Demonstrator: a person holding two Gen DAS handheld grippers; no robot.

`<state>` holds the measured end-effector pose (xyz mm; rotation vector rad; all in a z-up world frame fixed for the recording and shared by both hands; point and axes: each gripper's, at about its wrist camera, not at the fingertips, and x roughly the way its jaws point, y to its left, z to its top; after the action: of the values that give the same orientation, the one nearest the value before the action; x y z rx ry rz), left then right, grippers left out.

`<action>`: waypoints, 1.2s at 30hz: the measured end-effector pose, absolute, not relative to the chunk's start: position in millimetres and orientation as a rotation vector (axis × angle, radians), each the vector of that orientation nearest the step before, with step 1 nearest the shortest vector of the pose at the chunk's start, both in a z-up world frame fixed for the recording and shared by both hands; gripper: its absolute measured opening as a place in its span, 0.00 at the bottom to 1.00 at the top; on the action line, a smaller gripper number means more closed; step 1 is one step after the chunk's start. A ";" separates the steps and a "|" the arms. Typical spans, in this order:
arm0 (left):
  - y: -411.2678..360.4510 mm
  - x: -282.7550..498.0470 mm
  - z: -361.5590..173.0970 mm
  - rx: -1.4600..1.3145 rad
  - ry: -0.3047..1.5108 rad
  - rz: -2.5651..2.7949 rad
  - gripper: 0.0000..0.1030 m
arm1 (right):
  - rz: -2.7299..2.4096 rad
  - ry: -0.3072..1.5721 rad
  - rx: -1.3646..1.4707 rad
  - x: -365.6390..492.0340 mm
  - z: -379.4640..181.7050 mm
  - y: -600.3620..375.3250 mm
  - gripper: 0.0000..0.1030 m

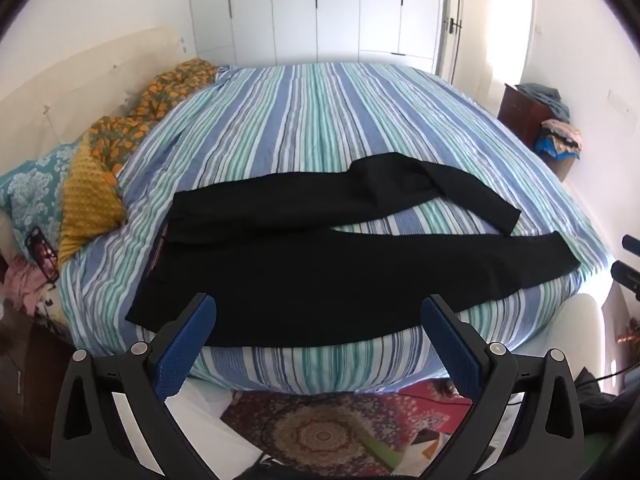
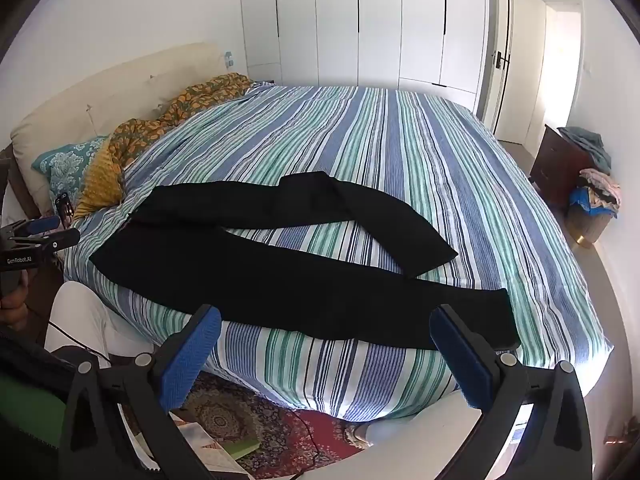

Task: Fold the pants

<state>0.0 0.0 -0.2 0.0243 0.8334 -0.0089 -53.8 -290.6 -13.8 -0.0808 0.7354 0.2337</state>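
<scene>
Black pants (image 1: 304, 264) lie spread on the striped bedspread (image 1: 320, 120), waist to the left, legs running right. The far leg is bent and partly folded over itself; the near leg lies straight along the bed's front edge. My left gripper (image 1: 318, 312) is open and empty, hovering just in front of the waist and near leg. My right gripper (image 2: 325, 322) is open and empty, just in front of the pants (image 2: 280, 272) near the cuff end of the near leg. The left gripper also shows at the left edge of the right wrist view (image 2: 44, 232).
Pillows and an orange patterned blanket (image 1: 132, 128) lie at the bed's head on the left. A patterned rug (image 1: 320, 428) covers the floor below. A dark cabinet (image 2: 560, 168) and a basket of clothes (image 2: 592, 208) stand at right. White wardrobes (image 2: 360, 20) line the back wall.
</scene>
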 end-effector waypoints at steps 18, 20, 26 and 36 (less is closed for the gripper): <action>-0.6 1.5 -1.1 0.039 0.839 0.010 0.99 | 0.228 0.746 -0.072 -52.4 -19.6 -291.5 1.00; 0.7 1.6 -0.5 0.026 0.834 0.004 0.99 | 0.227 0.747 -0.072 -52.1 -19.7 -291.6 1.00; 1.5 0.7 -2.2 0.017 0.831 0.004 0.99 | 0.226 0.750 -0.073 -51.4 -20.8 -291.8 1.00; 2.0 -1.5 1.5 0.012 0.808 -0.005 0.99 | 0.216 0.744 -0.075 -53.3 -21.1 -293.5 1.00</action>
<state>-1.5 2.0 1.5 0.0123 0.8075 -0.0049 -53.3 -293.5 -21.1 -0.0747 0.7442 0.2161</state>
